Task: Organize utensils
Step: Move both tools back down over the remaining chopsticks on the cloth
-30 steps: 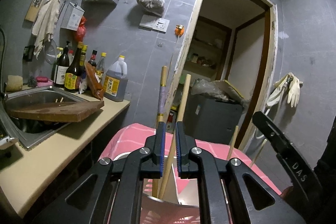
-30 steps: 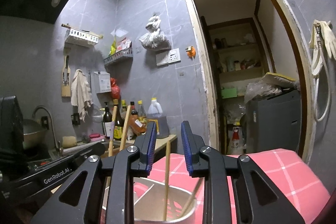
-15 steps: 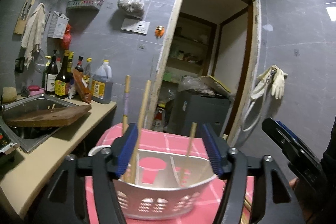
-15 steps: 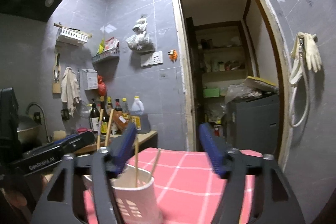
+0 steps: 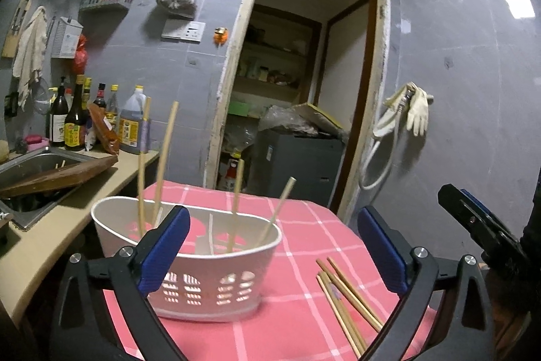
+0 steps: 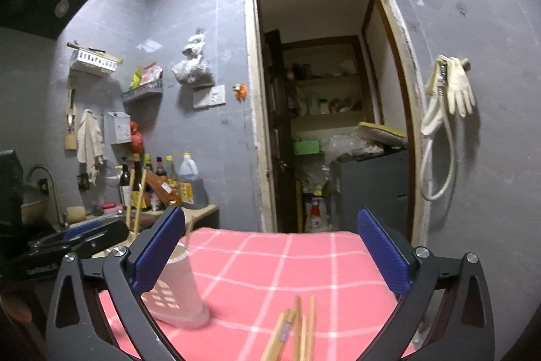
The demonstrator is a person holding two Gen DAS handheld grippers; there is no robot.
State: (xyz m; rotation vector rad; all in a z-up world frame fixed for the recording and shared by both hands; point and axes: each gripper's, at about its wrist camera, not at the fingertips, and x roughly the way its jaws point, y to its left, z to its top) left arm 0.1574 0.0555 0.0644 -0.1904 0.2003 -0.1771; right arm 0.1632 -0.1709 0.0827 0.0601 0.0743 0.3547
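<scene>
Left tool (image 5: 272,246) spread wide, jaws just been opening, nothing pressed between the blue pads; only the near wall of the white holder (image 5: 189,263) seen through the gap. Holder standing upright on the pink checked tabletop (image 5: 304,225), at about 9 o'clock from the middle of the left wrist view. Four chopsticks (image 5: 165,158) leaning inside it: two tall ones in the left part, two shorter ones (image 5: 236,202) further right, tips up. Loose chopsticks (image 5: 348,300) lying flat on the cloth at about 4 o'clock from the holder, apart from it, fanned toward the lower edge. Right tool (image 6: 270,252) likewise spread as wide as it gets, jaws just been opening, nothing held; bare cloth between the pads. In the right wrist view, holder (image 6: 175,293) at 8 o'clock, partly behind the left pad, blurred; loose chopsticks (image 6: 294,330) at 6 o'clock, just below the gap, touching neither pad. Other tool's black body (image 6: 77,235) at 9 o'clock there; in the left wrist view the right tool's tip (image 5: 473,219) at 3 o'clock. Sink (image 5: 30,164) and bottles (image 5: 72,120) at 9 to 10 o'clock, open doorway (image 5: 297,90) at 12.
</scene>
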